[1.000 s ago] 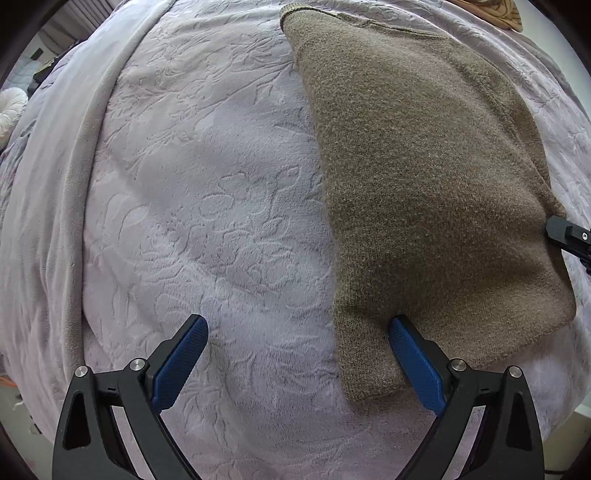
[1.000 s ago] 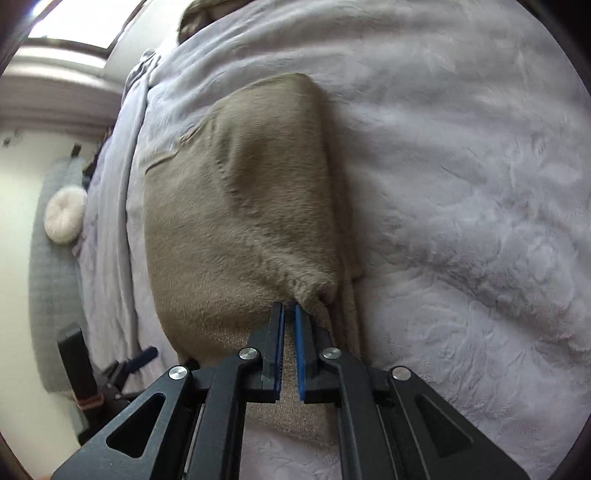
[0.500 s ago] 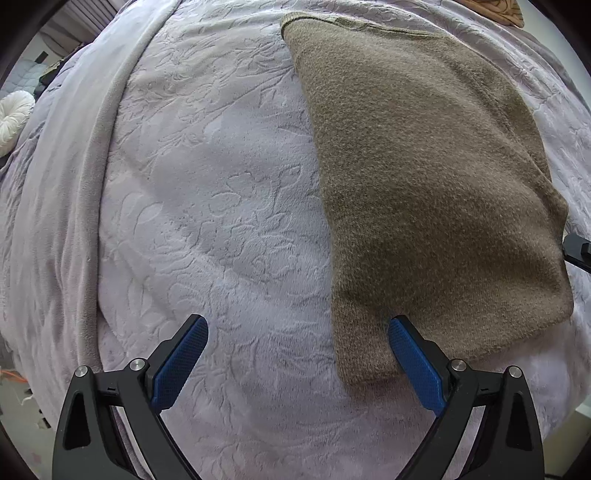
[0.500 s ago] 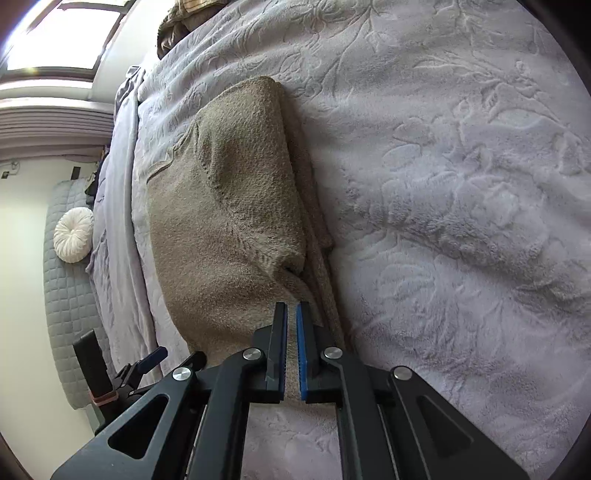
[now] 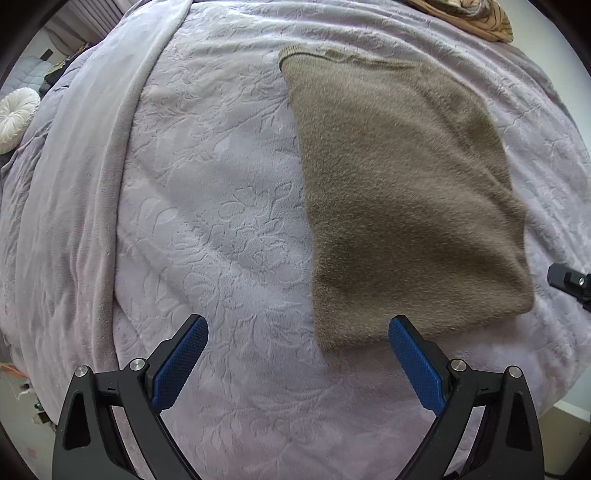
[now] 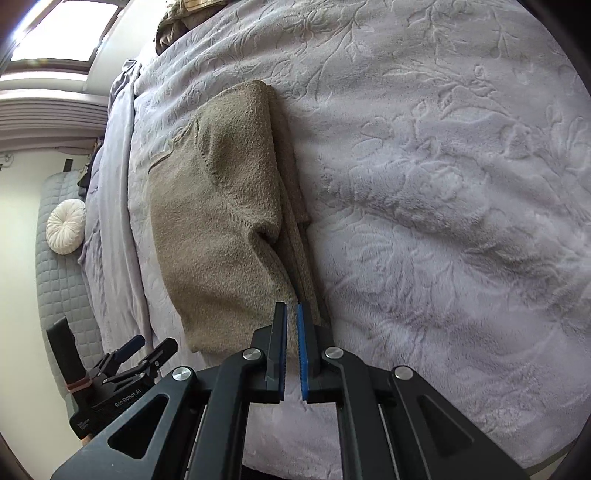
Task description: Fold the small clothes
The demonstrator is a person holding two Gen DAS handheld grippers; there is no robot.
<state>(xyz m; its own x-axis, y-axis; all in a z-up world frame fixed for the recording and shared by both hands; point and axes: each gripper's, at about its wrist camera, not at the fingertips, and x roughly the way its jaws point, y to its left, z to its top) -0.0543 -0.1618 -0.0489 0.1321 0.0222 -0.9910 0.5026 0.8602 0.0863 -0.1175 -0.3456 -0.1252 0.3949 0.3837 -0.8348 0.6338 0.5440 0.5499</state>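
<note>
A folded olive-brown knit sweater (image 5: 402, 199) lies flat on the lilac embossed blanket (image 5: 221, 229); it also shows in the right wrist view (image 6: 218, 229). My left gripper (image 5: 297, 354) is open and empty, just off the sweater's near left corner. My right gripper (image 6: 291, 314) has its jaws nearly closed with a thin gap, sitting at the sweater's near edge; nothing is visibly held between the blue pads. The right gripper's tip (image 5: 567, 277) shows at the left wrist view's right edge.
A smooth lilac sheet fold (image 5: 85, 206) runs along the blanket's left side. A white round cushion (image 5: 14, 118) lies on a grey quilted surface (image 6: 59, 266). A striped brown cloth (image 5: 472, 18) lies at the bed's far end. The bed edge is close below both grippers.
Both grippers have pulled back from the sweater. The right gripper let go of the folded layer, which now lies flat. The left gripper stayed open.
</note>
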